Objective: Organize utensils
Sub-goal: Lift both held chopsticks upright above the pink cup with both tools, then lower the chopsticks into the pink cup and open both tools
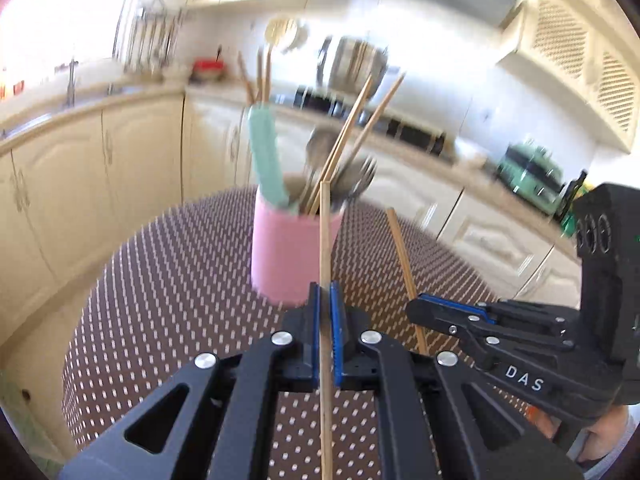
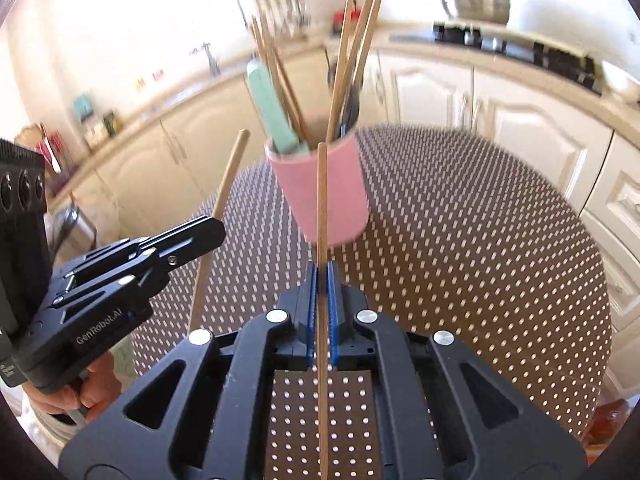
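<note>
A pink cup (image 1: pixel 292 256) stands on the round dotted table (image 1: pixel 168 304); it holds several wooden chopsticks, metal spoons and a teal-handled utensil (image 1: pixel 266 158). It also shows in the right wrist view (image 2: pixel 328 196). My left gripper (image 1: pixel 325 292) is shut on a wooden chopstick (image 1: pixel 325 240) that points up just in front of the cup. My right gripper (image 2: pixel 322 276) is shut on another wooden chopstick (image 2: pixel 322 200), also upright before the cup. Each gripper shows in the other's view: the right (image 1: pixel 416 308), the left (image 2: pixel 216 224), each with its chopstick.
Cream kitchen cabinets and a counter (image 1: pixel 120 152) curve behind the table. A stove with a steel pot (image 1: pixel 356 64) and a green appliance (image 1: pixel 532 168) stand on the counter. The table's brown dotted cloth (image 2: pixel 480 264) spreads around the cup.
</note>
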`<control>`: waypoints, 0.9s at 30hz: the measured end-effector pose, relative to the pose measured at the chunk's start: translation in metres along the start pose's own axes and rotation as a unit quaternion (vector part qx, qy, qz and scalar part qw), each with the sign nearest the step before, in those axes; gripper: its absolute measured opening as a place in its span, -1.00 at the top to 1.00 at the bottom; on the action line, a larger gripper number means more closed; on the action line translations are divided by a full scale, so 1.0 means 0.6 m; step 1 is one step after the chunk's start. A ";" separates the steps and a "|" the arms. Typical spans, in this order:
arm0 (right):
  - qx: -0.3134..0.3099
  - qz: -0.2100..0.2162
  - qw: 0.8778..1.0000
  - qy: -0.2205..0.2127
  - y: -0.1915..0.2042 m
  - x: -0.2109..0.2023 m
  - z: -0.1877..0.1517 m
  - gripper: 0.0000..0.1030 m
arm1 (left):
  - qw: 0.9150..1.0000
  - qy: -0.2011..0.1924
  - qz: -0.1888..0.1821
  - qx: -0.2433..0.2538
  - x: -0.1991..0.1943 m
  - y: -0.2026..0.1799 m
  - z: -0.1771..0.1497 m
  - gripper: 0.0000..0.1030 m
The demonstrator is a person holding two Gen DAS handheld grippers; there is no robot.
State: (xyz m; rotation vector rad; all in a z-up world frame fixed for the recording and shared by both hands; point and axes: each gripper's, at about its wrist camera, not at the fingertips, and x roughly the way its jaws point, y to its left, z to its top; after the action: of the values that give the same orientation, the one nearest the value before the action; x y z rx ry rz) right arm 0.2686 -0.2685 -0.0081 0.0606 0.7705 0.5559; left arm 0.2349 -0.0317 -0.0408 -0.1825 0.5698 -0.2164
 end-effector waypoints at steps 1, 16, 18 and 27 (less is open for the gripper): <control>0.002 0.001 1.000 -0.017 -0.002 -0.011 0.000 0.89 | 1.000 -0.022 -0.005 0.005 -0.010 -0.003 0.004 0.90; -0.016 0.022 0.983 -0.180 0.027 -0.083 0.098 0.90 | 0.965 -0.263 -0.013 0.008 -0.080 -0.032 0.079 0.90; -0.023 0.022 0.980 -0.195 0.034 -0.083 0.118 0.90 | 0.961 -0.278 -0.007 0.007 -0.077 -0.040 0.095 0.90; -0.039 0.020 0.968 -0.249 0.045 -0.075 0.188 0.89 | 0.940 -0.341 0.019 -0.001 -0.051 -0.045 0.158 0.90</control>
State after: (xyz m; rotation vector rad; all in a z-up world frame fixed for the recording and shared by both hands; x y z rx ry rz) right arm 0.3067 -0.2513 0.1092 0.1385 0.2575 0.5773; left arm 0.2579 -0.0394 0.0596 -0.2322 -0.1172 -0.1031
